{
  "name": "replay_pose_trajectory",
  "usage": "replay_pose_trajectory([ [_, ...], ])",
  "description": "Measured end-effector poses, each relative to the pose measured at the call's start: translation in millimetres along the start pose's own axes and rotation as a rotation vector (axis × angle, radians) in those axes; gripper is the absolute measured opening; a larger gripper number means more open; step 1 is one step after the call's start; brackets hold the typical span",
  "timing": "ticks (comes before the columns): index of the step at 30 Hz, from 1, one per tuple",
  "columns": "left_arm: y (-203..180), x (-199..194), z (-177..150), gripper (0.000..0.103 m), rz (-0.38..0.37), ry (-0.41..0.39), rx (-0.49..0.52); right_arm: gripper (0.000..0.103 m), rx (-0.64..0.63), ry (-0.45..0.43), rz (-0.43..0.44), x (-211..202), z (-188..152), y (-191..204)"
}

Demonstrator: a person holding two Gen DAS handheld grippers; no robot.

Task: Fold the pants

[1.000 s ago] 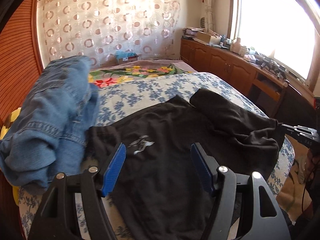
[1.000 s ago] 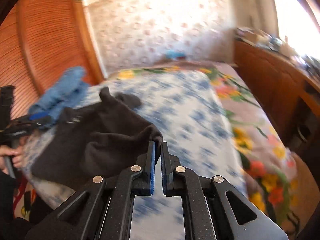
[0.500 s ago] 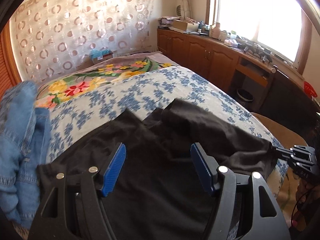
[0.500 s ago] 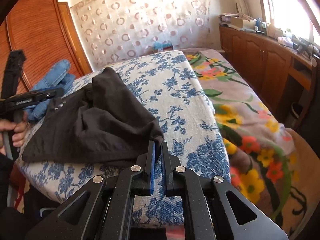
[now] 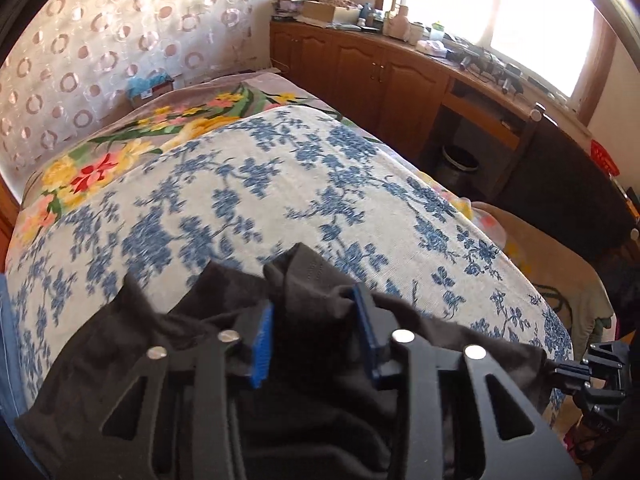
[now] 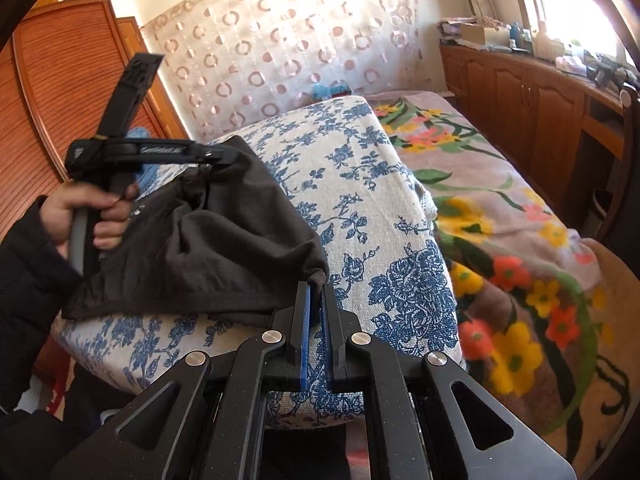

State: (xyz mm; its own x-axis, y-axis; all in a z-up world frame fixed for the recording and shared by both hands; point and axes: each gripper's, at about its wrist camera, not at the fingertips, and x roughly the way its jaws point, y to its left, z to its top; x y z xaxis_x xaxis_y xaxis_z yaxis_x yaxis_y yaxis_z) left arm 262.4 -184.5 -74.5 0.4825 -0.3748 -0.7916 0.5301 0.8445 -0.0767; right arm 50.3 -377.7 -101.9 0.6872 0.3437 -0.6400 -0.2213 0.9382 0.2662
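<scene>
Right gripper [image 6: 316, 292] clenched on the pants [image 6: 208, 240] hem at frame centre; left gripper [image 5: 314, 312] half-closed around bunched cloth — bare quilt [image 5: 280, 184] spreads above

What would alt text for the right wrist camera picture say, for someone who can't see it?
A right gripper pinches a corner of black fabric pants lying on a blue-flowered white bed cover. At left, a hand holds the left gripper at the pants' far end.

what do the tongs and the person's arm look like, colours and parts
Both tongs, left and right, are matte black angular frames with cut-outs, silver rivets and blue ribbed pads. The bare left hand emerges from a dark sleeve.
</scene>
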Motion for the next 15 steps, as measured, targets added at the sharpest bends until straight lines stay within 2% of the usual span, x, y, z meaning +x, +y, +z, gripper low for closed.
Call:
replay_pose_trajectory([
  [3, -10, 5, 12, 0.011, -0.003, 0.004, 0.040, 0.003, 0.000, -0.003, 0.016, 0, 0, -2],
  [8, -24, -3, 36, 0.012, -0.006, -0.045, 0.073, 0.003, -0.001, -0.006, 0.029, 2, 2, -4],
  [12, -26, -9, 50, 0.037, -0.008, -0.064, 0.072, 0.003, 0.000, -0.011, 0.038, 3, 2, -6],
  [15, -20, -12, 48, 0.042, 0.007, -0.077, 0.069, 0.003, -0.001, -0.010, 0.042, 3, 3, -6],
])
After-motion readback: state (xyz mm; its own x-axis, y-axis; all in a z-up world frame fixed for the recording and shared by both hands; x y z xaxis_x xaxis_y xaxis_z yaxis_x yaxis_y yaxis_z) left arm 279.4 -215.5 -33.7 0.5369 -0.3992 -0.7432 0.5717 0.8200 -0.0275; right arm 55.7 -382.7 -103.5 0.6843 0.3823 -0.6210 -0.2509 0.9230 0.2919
